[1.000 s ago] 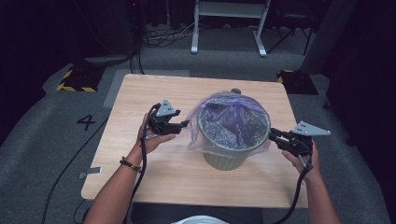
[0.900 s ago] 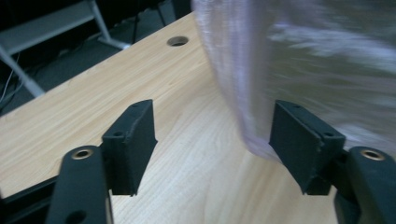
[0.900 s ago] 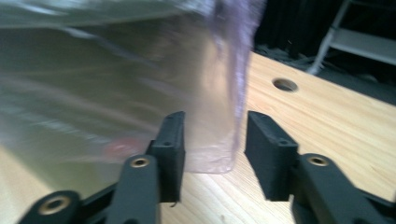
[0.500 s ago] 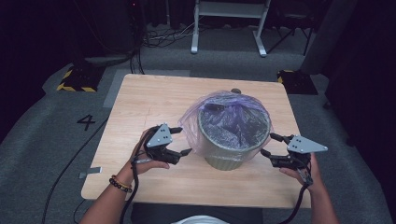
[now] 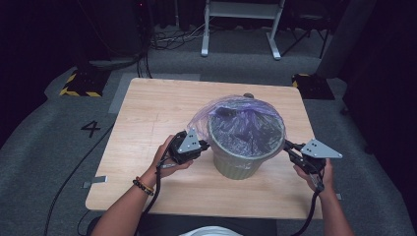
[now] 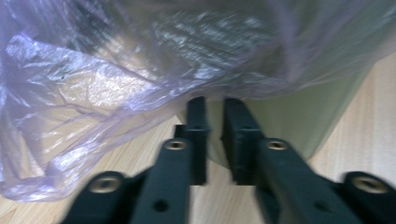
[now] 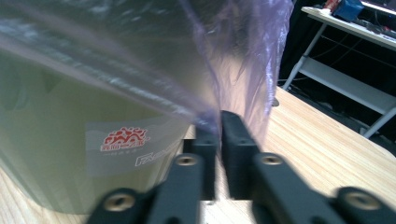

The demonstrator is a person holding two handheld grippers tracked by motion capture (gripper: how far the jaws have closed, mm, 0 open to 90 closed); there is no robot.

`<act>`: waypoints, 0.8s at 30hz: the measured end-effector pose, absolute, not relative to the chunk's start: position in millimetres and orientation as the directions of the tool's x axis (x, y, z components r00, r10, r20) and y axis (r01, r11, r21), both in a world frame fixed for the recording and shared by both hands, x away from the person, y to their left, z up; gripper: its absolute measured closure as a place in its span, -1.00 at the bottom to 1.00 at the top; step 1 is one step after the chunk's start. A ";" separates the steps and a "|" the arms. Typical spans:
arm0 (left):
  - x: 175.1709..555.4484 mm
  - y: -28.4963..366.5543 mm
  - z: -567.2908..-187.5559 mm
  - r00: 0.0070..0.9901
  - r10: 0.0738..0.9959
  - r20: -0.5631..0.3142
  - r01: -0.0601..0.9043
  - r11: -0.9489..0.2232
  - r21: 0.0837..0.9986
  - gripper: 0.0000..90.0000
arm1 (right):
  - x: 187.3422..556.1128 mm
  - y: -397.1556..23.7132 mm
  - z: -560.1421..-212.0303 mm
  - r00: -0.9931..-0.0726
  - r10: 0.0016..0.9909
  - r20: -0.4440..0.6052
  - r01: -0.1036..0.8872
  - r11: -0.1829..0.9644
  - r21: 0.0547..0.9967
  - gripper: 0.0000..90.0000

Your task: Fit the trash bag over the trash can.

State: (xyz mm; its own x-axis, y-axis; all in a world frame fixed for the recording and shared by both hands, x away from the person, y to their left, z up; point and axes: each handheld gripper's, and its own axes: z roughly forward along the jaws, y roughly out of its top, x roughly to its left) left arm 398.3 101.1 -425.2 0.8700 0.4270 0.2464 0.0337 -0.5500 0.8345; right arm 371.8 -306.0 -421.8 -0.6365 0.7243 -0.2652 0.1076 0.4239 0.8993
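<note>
The pale green bin (image 5: 241,157) stood right of the middle of the high view, on the wooden counter (image 5: 147,118), with a thin purple plastic bag (image 5: 246,125) lining it and ballooning over its rim toward the upper left. In the right gripper view the bin's wall carried a clear label with a red logo (image 7: 122,138), left of centre.

The left gripper (image 5: 205,146) sat just left of the bin at rim height in the high view, held by the left hand (image 5: 167,157). Its 2 jaws had just been closing; in the left gripper view (image 6: 215,105) they stood narrow, with a slim gap between the pads, their tips at the edge of the bag's film where it hung over the bin's side. I could not tell for sure whether the film was pinched there.

The right gripper (image 5: 286,146) sat just right of the bin at the rim, in the right hand (image 5: 314,174). Its jaws had also just been closing; in the right gripper view (image 7: 218,122) they were nearly together, and the bag's edge ran down into the gap between the tips, apparently clamped.

A cable (image 5: 152,196) trailed along the left forearm, which wore a beaded bracelet (image 5: 142,187). Beyond the counter, a white metal frame (image 5: 241,24) stood on the grey floor (image 5: 49,142) at the top of the high view, and a "4" (image 5: 91,129) was marked on that floor at left.
</note>
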 end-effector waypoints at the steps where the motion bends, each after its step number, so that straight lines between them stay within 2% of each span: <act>1: 398.6 101.6 -426.3 0.872 0.424 0.244 0.038 -0.556 0.830 1.00 | 371.5 -306.2 -422.3 -0.640 0.720 -0.269 0.105 0.429 0.897 1.00; 13: 393.0 107.1 -440.5 0.892 0.373 0.256 0.036 -0.622 0.782 1.00 | 363.1 -312.1 -441.3 -0.701 0.672 -0.238 0.149 0.465 0.873 1.00; 19: 390.1 118.6 -440.1 0.892 0.394 0.223 0.039 -0.557 0.829 0.97 | 364.5 -309.5 -449.2 -0.713 0.664 -0.225 0.157 0.463 0.872 1.00; 21: 388.1 119.8 -439.4 0.884 0.410 0.227 0.042 -0.551 0.833 0.46 | 364.8 -309.4 -450.1 -0.710 0.668 -0.222 0.161 0.462 0.872 1.00; 22: 386.3 121.2 -438.3 0.870 0.433 0.237 0.043 -0.546 0.837 0.46 | 364.8 -309.4 -450.1 -0.710 0.668 -0.222 0.161 0.462 0.872 1.00; 23: 384.1 123.9 -436.5 0.845 0.480 0.237 0.057 -0.521 0.851 -0.03 | 364.8 -310.0 -450.0 -0.699 0.680 -0.222 0.162 0.454 0.876 0.97; 24: 384.1 123.9 -436.5 0.845 0.480 0.237 0.057 -0.521 0.851 -0.20 | 364.8 -310.0 -450.0 -0.699 0.680 -0.222 0.162 0.454 0.876 0.97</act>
State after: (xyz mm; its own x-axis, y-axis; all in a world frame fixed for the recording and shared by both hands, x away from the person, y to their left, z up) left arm 384.1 123.9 -436.5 0.8447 0.4799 0.2370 0.0573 -0.5213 0.8514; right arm 364.8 -310.0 -450.0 -0.6990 0.6796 -0.2224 0.1621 0.4535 0.8764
